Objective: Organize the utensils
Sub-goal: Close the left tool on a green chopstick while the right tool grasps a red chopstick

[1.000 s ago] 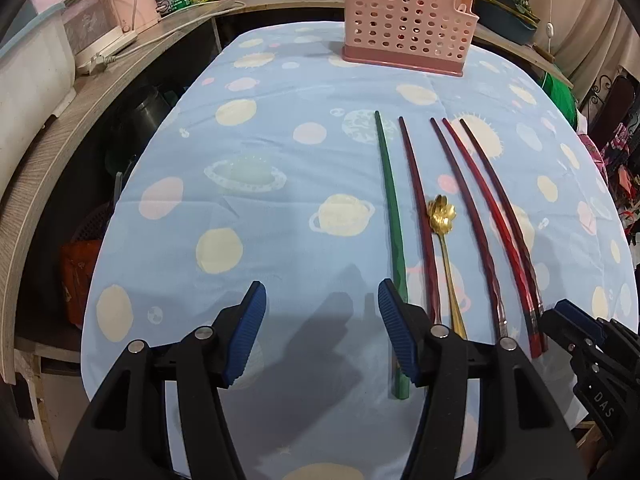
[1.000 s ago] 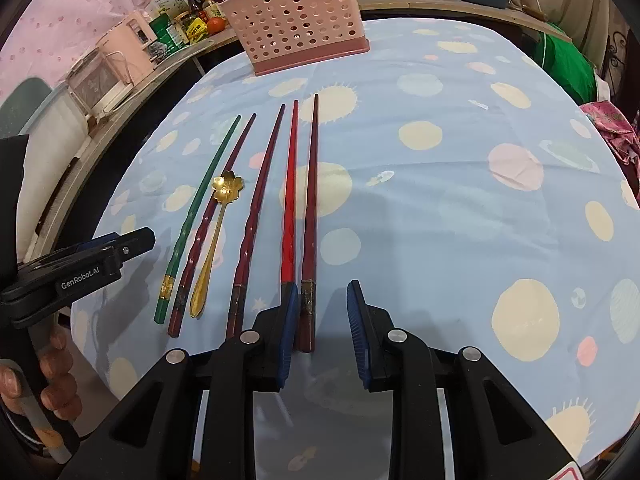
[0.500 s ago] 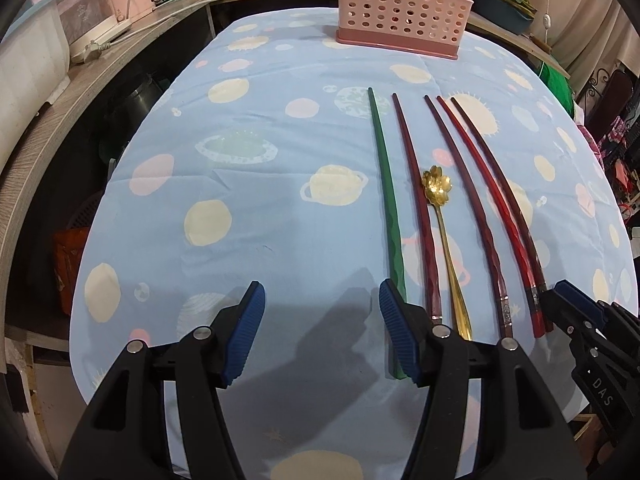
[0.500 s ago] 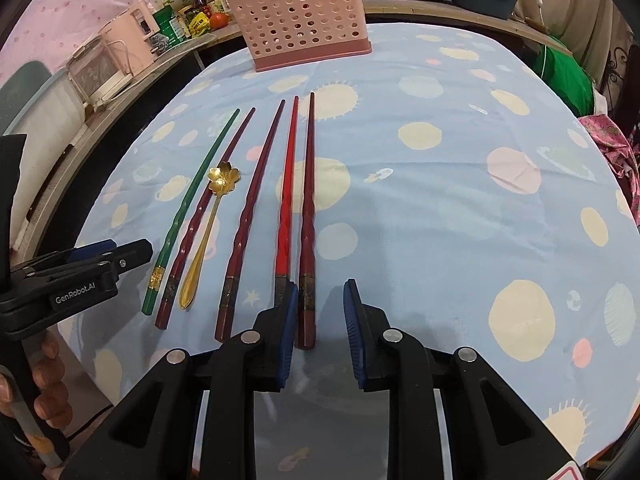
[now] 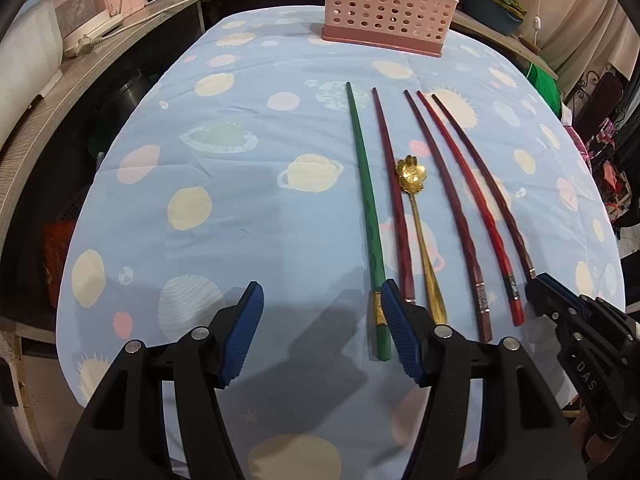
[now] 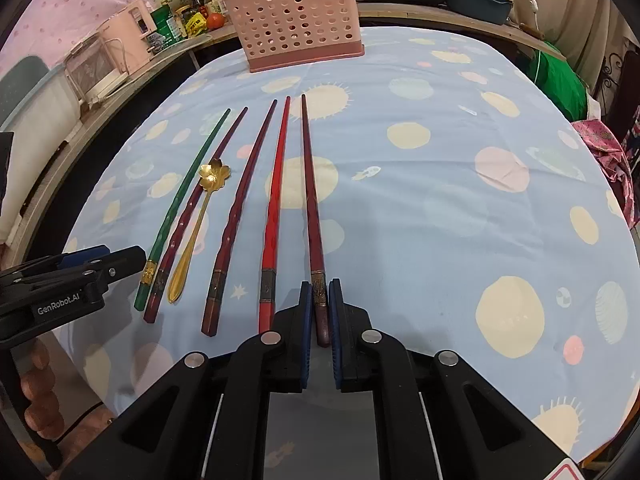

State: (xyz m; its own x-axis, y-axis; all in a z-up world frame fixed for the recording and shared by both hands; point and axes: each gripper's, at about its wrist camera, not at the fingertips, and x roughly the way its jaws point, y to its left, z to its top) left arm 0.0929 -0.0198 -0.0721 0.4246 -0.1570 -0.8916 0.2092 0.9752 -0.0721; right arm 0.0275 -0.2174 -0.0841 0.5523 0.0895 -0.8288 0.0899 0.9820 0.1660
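Dark maroon, the rightmost slender chopstick (image 6: pixel 310 200) lies on the counter, long axis pointing toward the pink perforated basket (image 6: pixel 296 28), butt pinched in the right claw (image 6: pixel 320 312); left claw (image 5: pixel 320 332) gapes wide, empty.

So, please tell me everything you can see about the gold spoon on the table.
The gold spoon looks like shiny metal, with a flower-shaped bowl and a slim handle that widens at its near end. It lies flat on the blue tablecloth, bowl toward the pink basket, between two dark red chopsticks. Its bowl sits close against the left one; contact is unclear. No claw touches it.
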